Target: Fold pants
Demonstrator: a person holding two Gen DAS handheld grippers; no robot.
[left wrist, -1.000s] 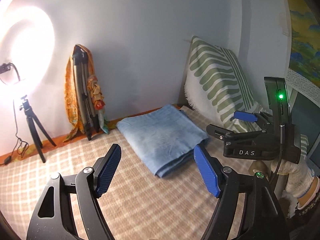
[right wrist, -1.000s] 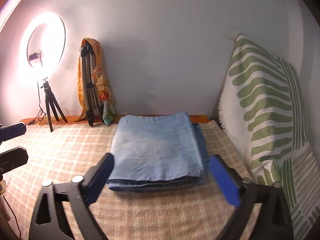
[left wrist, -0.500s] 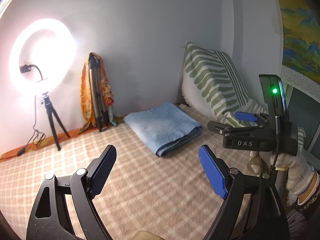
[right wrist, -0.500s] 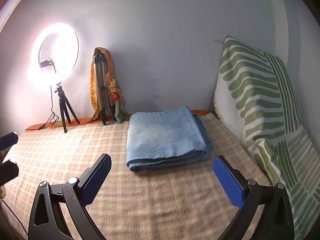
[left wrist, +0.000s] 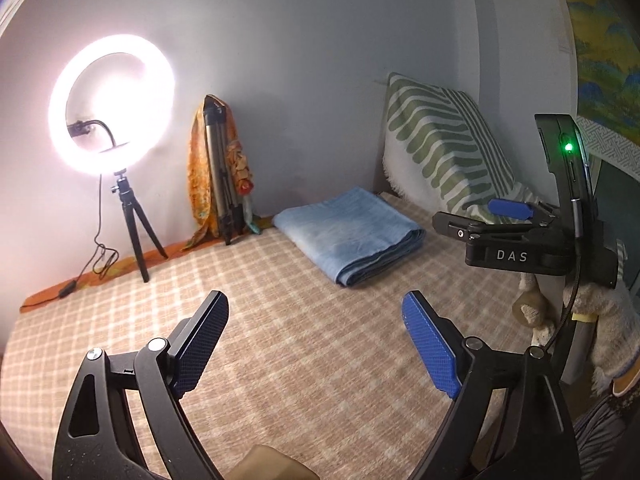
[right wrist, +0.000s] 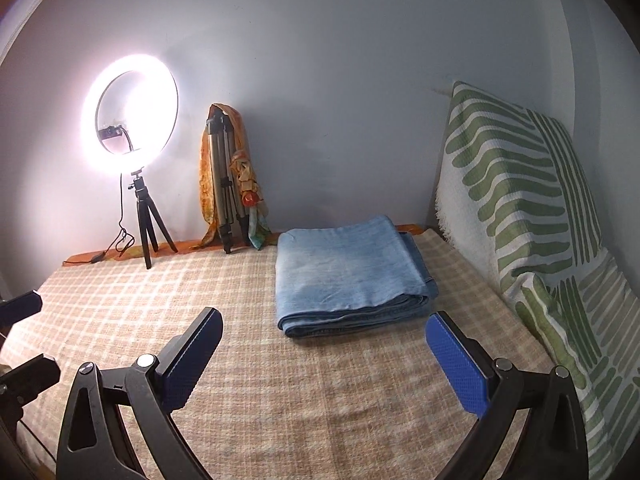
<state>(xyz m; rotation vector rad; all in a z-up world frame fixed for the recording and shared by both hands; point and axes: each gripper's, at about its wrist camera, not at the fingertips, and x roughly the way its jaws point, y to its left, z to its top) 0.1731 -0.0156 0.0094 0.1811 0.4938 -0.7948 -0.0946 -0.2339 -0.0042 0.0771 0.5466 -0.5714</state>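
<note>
Checked bedding (right wrist: 320, 400) in beige and white covers the surface below a plain grey wall. On it the pants (right wrist: 348, 272), pale blue denim, lie as a flat squared stack with layered edges facing the cameras, touching nothing else. Just right of the pants leans a green-striped cushion (right wrist: 516, 184); left of them a folded tripod (right wrist: 224, 184), then a ring light (right wrist: 130, 120). The left gripper (left wrist: 316, 340) is opening with nothing between its pads; the right gripper (right wrist: 324, 360) stands spread and empty, both short of the pants. Folding looks finished; next move seems merely pulling clear without nudging the stack.
</note>
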